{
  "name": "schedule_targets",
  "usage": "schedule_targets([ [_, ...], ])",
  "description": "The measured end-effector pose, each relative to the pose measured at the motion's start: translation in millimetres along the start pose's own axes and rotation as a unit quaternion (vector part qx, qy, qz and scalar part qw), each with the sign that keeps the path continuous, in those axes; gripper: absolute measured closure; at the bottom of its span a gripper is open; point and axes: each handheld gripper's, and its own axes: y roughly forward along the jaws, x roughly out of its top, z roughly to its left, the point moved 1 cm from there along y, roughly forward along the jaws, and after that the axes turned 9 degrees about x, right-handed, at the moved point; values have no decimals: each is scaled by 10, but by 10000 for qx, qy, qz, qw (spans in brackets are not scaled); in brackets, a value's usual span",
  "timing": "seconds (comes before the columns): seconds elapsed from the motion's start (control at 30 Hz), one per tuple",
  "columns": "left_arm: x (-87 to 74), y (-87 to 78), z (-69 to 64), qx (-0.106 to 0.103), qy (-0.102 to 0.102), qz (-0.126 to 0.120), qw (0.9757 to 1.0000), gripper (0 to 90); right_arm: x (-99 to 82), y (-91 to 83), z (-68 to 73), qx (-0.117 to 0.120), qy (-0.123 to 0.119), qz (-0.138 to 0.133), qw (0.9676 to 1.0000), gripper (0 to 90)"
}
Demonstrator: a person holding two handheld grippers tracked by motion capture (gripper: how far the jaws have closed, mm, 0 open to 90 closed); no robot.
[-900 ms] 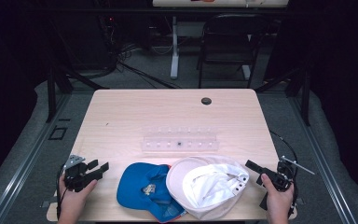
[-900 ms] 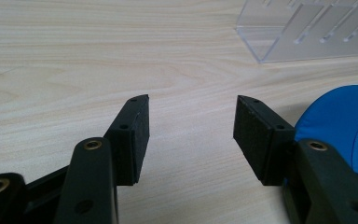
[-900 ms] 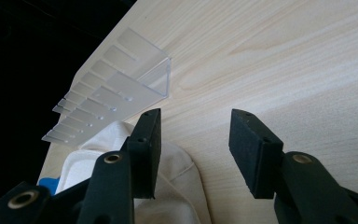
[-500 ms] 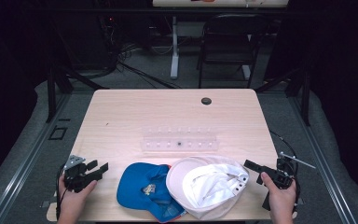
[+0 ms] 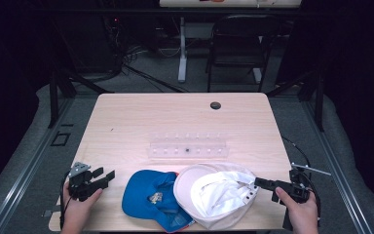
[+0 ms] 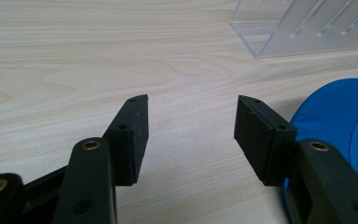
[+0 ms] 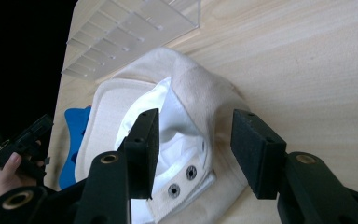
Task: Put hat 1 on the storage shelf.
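White cap (image 5: 219, 195) upside down, snap strap between wide right gripper (image 7: 193, 140) fingers; left gripper (image 6: 191, 128) wide, empty; inner label seemingly unreadable.

The right gripper (image 5: 259, 183) now sits closer to the white cap (image 5: 214, 197) than in the earlier pictures: its tips have moved left, from clear of the rim to the cap's rear edge (at the snap strap (image 7: 182, 181)). In the right gripper view the wide-spread jaws straddle that edge without pressing it.
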Motion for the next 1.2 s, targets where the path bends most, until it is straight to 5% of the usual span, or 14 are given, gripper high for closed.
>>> schedule_targets([
  [0.4, -10, 15, -8, 9, 8, 40, 10000, 451, -230, 40, -134, 32, 320, 466, 9984, 558],
  [0.5, -13, 25, -14, 24, -6, 5, 10000, 451, -276, 110, -143, 357, 437, 398, 9976, 558],
  [0.67, -10, 15, -4, 29, 10, 61, 10000, 451, -309, 234, -138, 473, 600, 332, 9965, 571],
  [1.2, -12, 22, -5, 67, 30, 10, 10000, 451, -281, 320, -78, 475, 725, 114, 9962, 738],
])
